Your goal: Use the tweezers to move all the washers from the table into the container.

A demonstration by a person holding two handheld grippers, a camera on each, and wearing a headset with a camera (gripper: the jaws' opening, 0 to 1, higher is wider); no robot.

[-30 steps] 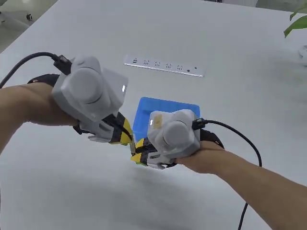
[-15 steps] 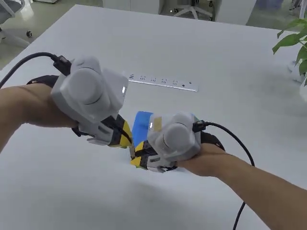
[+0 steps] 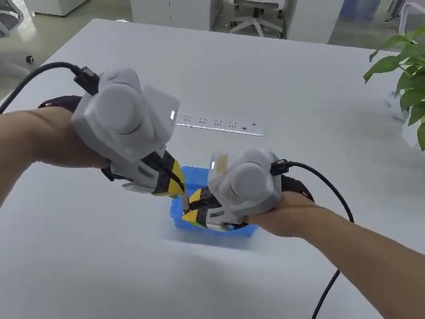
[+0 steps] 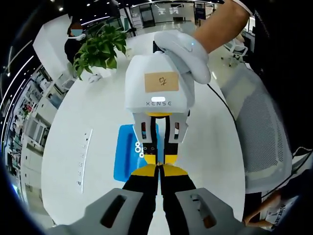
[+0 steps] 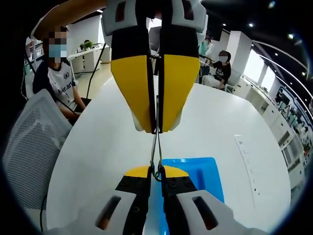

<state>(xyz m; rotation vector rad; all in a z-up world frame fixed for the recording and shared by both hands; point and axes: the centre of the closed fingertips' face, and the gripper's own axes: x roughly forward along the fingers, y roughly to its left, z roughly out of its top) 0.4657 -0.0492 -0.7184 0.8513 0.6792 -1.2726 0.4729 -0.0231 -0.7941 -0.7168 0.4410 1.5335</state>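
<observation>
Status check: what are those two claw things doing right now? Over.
Left gripper and right gripper both shut on the tweezers, over the blue container. Washers lie inside it. Power strip sits apart.

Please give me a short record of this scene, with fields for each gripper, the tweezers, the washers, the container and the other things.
left gripper: shut on the tweezers, facing the right gripper
right gripper: shut on the tweezers, above the container
tweezers: thin metal, held between both grippers
washers: a few small rings lying in the container
container: blue tray on the white table
other: power strip beyond the container; plant at the right
</observation>
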